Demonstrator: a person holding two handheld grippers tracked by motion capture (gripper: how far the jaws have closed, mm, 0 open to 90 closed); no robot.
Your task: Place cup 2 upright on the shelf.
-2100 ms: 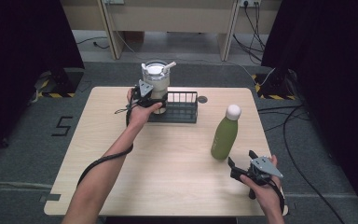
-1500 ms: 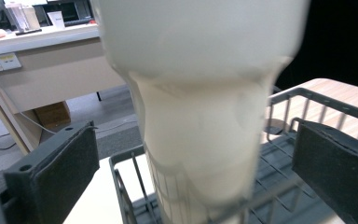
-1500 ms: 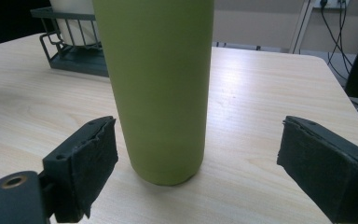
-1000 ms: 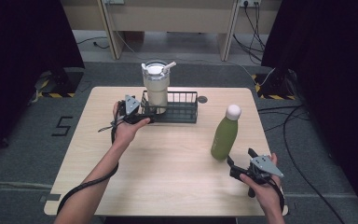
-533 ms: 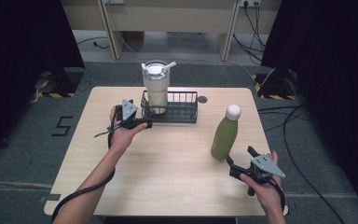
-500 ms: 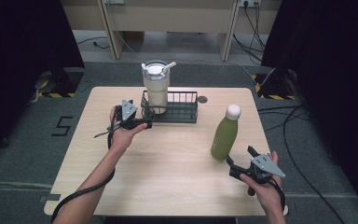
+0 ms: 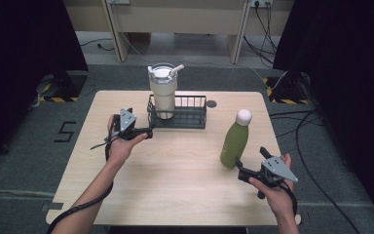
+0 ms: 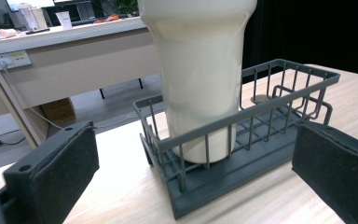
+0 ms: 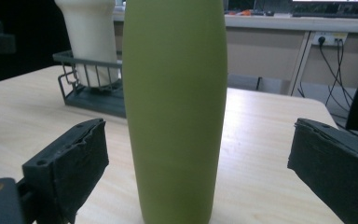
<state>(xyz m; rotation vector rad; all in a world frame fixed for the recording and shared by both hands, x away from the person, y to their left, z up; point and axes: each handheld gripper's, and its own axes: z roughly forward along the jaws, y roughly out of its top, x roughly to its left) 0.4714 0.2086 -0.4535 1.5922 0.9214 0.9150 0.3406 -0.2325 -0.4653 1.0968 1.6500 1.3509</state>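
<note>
High view: left claw sits near the counter's left-back area, just left of the dark wire basket, apart from it, holding nothing. Cream tumbler w/ lid & straw stands upright in the basket's left end. Green bottle w/ white cap stands upright on the counter's right half, well apart from the basket. Right claw is near the front right edge, just in front of the bottle's base, not touching as far as can be seen. Left gripper view: jaws spread wide, nothing between the pads; the basket & tumbler lie straight ahead, tumbler's base inside the wires. Right gripper view: jaws wide open either side of the bottle, clear gaps both sides, no grip; basket & tumbler farther back at left.
</note>
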